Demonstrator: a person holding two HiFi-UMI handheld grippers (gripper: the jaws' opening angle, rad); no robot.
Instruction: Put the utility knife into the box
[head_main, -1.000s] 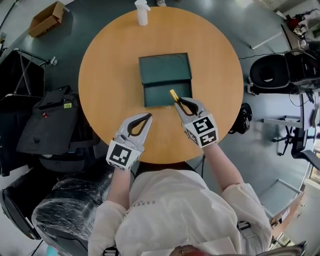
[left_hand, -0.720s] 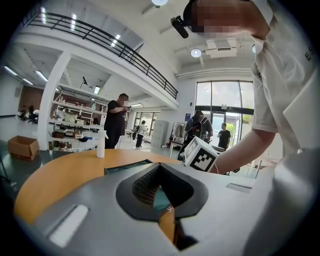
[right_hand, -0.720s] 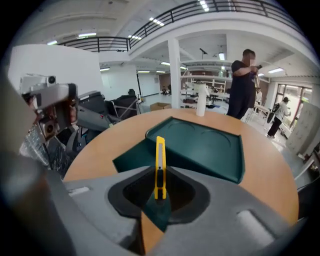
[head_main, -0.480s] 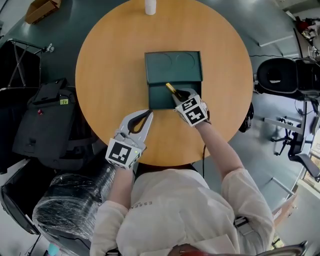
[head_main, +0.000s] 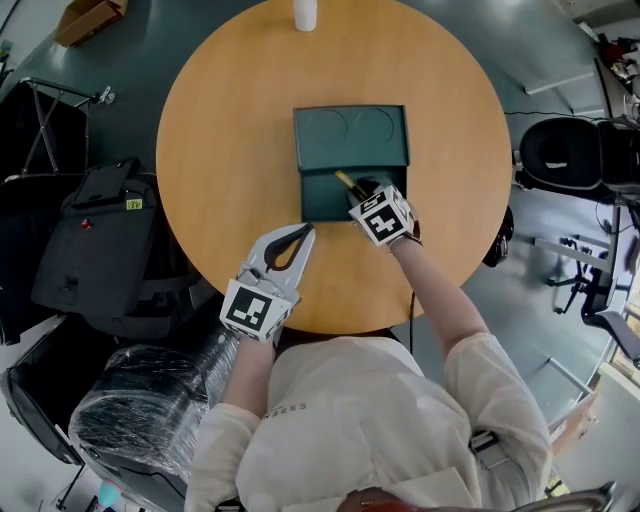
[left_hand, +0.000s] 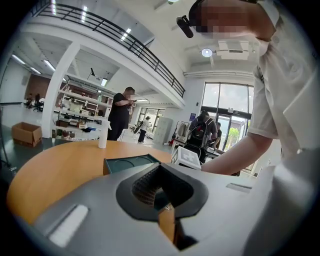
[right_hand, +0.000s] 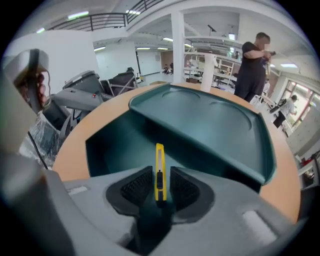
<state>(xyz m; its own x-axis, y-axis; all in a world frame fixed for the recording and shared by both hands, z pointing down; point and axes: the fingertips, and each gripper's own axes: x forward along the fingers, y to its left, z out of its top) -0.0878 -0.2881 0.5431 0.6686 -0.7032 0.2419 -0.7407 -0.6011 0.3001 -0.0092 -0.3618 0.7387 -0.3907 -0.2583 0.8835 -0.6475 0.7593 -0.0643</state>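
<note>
Jaws of right gripper (right_hand: 159, 176) just opening, pads clear of the yellow utility knife (right_hand: 159, 162) between them, within the open dark green box (right_hand: 107, 150). Knife long axis 6 to 12 o'clock, tip toward 12. Left gripper (head_main: 301, 236) closed, empty, above the round wooden table (head_main: 220, 150), at 7 o'clock of the box.

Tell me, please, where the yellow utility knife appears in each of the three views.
Head view: utility knife at centre, slanting over the open green box, at the tips of the right tongs.
Left gripper view: not in it.
Right gripper view: lower centre, upright between those tongs, which have just been opening.
Shared landmark: the green box.
</note>
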